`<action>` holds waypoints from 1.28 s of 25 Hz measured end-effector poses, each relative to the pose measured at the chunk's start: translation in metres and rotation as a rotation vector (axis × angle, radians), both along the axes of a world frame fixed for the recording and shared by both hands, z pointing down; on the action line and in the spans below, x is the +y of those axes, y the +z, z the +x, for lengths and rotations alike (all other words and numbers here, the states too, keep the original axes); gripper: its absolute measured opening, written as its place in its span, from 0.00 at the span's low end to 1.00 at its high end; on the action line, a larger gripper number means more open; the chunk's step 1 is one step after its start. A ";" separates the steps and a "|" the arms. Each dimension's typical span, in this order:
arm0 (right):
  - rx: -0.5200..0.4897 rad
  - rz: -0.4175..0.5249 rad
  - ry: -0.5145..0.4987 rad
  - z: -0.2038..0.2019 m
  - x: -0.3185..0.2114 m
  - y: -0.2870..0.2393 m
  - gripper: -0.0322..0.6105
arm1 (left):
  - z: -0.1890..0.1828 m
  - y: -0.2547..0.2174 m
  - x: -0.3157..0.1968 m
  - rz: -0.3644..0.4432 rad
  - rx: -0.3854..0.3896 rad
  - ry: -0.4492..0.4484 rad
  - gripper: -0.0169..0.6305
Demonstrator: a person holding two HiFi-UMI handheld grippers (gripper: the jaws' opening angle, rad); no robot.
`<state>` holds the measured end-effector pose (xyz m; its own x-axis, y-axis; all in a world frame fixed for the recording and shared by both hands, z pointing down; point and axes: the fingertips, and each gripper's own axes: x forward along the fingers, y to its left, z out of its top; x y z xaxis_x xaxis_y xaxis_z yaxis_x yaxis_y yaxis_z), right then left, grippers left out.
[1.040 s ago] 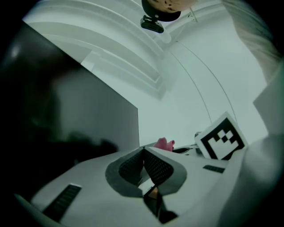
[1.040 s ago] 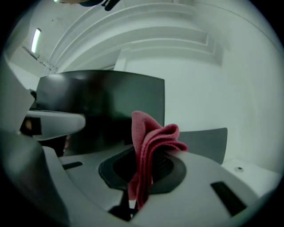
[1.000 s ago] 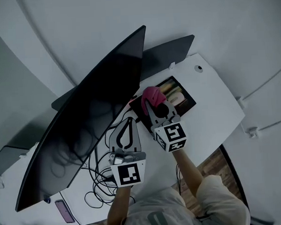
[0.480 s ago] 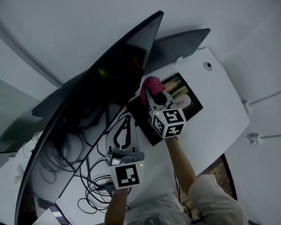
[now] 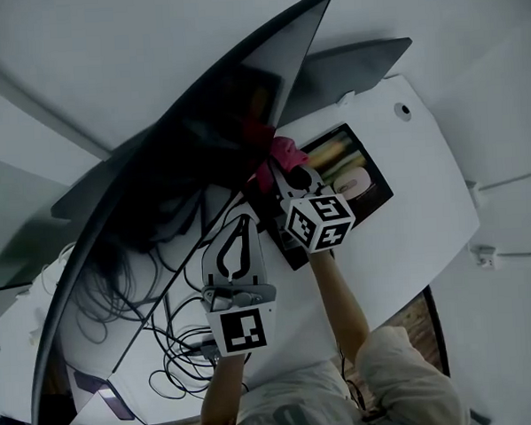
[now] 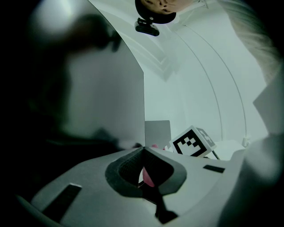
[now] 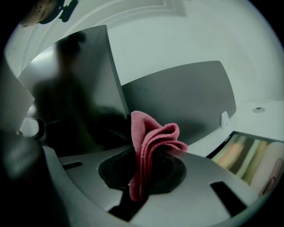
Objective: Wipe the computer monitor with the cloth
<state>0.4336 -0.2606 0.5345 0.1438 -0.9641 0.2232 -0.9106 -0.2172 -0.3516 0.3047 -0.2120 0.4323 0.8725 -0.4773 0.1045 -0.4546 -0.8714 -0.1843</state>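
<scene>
Currently approach step: right hand-held gripper (image 5: 292, 181) clamped on pink cloth (image 5: 283, 153), cloth close to computer monitor (image 5: 193, 175) lower edge; contact unclear. Left hand-held gripper (image 5: 245, 224) jaws together, empty. Next move likely requires pressing cloth onto screen, then sweeping.

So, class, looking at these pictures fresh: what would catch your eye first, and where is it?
The pink cloth, bunched in the jaws of the right gripper, stands out against all the grey, close to the right edge of the big dark monitor that slants across the white desk. The left gripper is shut and empty, near a tangle of black cables.
</scene>
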 end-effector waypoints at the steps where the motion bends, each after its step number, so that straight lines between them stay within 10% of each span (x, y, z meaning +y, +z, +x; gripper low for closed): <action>1: -0.008 0.001 0.000 0.000 0.000 0.001 0.13 | -0.001 0.001 0.000 -0.002 -0.001 -0.002 0.05; 16: -0.218 0.033 -0.064 -0.054 0.003 0.012 0.13 | -0.027 -0.001 0.003 0.015 -0.016 -0.066 0.05; 32: -0.434 0.103 -0.276 -0.210 0.027 0.014 0.13 | -0.176 -0.021 0.037 0.031 0.013 -0.283 0.05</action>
<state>0.2234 -0.2334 0.5486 -0.2037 -0.9731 0.1079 -0.6946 0.0659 -0.7164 0.1290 -0.1752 0.4110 0.7056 -0.7045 0.0757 -0.6812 -0.7039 -0.2012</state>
